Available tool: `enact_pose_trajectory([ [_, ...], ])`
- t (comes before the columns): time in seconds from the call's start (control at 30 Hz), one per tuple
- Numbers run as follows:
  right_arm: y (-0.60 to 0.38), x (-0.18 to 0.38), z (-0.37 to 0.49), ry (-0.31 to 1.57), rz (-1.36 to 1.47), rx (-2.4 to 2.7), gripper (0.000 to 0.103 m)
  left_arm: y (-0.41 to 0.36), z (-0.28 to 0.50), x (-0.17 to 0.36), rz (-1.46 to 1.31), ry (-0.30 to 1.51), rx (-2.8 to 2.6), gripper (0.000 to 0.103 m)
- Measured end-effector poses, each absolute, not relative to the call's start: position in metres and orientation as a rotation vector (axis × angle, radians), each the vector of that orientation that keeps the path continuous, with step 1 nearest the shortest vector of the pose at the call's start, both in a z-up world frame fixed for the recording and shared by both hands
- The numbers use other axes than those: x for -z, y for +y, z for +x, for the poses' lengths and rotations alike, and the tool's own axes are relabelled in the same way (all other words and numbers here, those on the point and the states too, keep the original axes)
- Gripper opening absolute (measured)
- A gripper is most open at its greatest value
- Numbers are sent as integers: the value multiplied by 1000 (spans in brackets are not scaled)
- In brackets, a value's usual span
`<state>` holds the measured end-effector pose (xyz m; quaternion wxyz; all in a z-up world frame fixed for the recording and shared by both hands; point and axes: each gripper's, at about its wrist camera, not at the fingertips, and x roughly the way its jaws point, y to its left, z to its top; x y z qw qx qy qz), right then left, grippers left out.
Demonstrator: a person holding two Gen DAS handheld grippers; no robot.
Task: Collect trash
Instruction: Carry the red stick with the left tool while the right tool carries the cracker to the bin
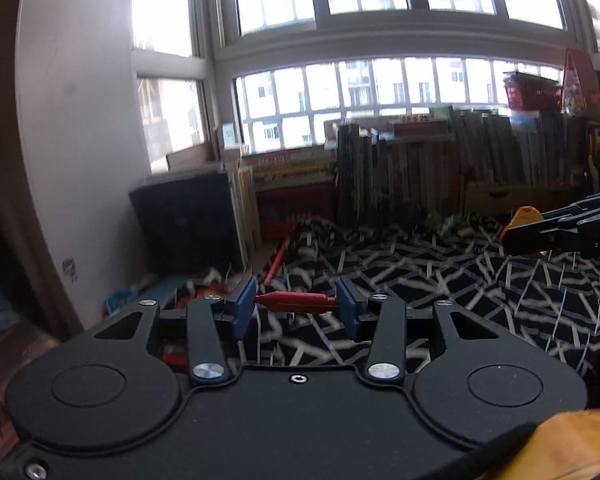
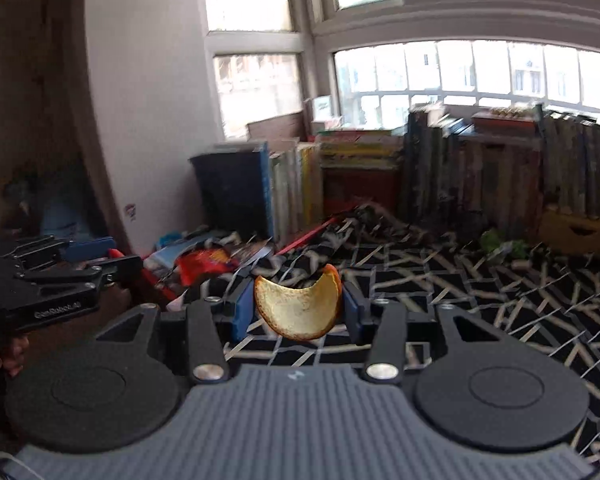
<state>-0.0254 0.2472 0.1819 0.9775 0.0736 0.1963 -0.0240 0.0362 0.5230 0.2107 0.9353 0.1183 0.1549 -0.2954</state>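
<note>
the left claw pinches a flat red wrapper crosswise between its blue pads, held above a black blanket with pale line pattern. the right claw grips a curved piece of orange peel, pith side toward the camera, over the same blanket. rows of books stand under the window. a green scrap lies near them.
</note>
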Motion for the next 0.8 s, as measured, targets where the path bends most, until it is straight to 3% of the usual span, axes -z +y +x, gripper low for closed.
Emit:
enact_pose_trajectory([
  [0.8, 364, -47, -34, 689, 129, -270, 50, 586, -10, -35, 175, 727, 399, 42],
])
